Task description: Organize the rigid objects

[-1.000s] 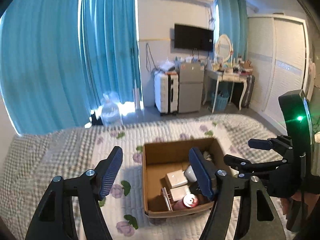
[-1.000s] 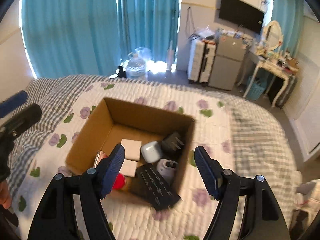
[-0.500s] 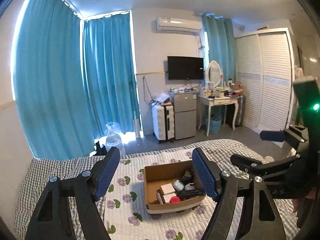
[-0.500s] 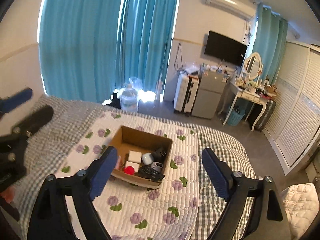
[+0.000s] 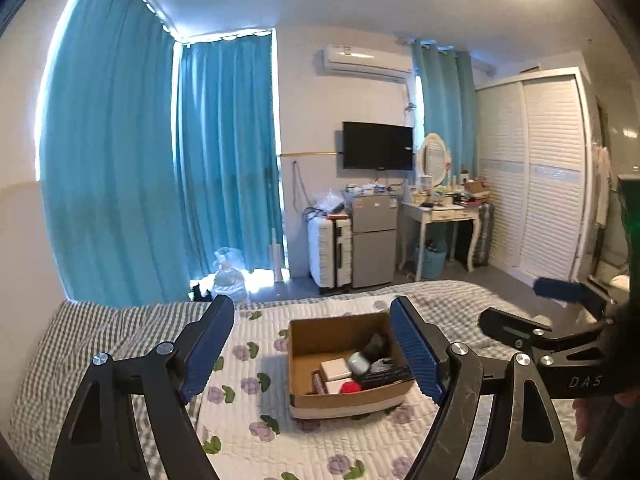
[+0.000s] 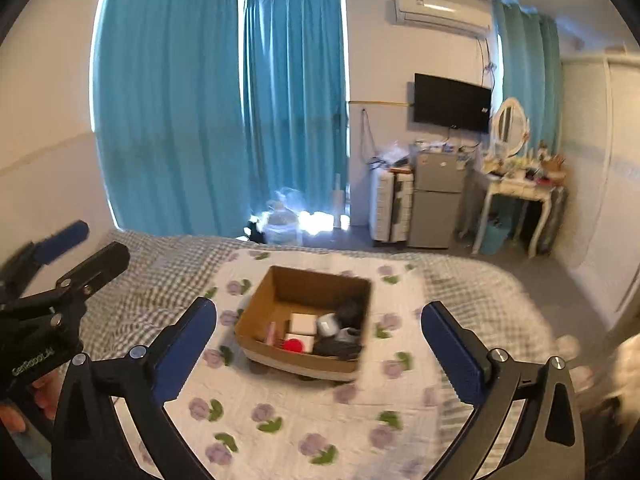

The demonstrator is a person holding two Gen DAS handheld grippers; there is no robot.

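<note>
box packed on the bed, both grippers wide and empty

so here's what we had: the cardboard box [image 5: 347,400] sat on the floral quilt [image 5: 248,420] in the middle of the bed, flaps up, top open. in the left wrist view it was at about 6 o'clock, low in the picture, seen between the two blue pads. in the right wrist view the same box [image 6: 256,312] sat just below center.

inside we could make out a white flat box [image 5: 335,368], a red round lid or can top [image 5: 350,387] at the near edge, a white rounded case [image 5: 358,362], and a dark flat thing like a remote [image 5: 386,374] leaning along the right side. some dark stuff in the back corner we couldn't identify. the right view was a bit blurry.

our left gripper [image 5: 312,354] had its jaws spread wide with nothing between them, well back from the box, and they had just been opening a little more. our right gripper [image 6: 320,344] was the same deal, jaws having just swung wide apart, nothing held. each gripper showed in the other's view, at 3 o'clock and 9 o'clock.
</note>
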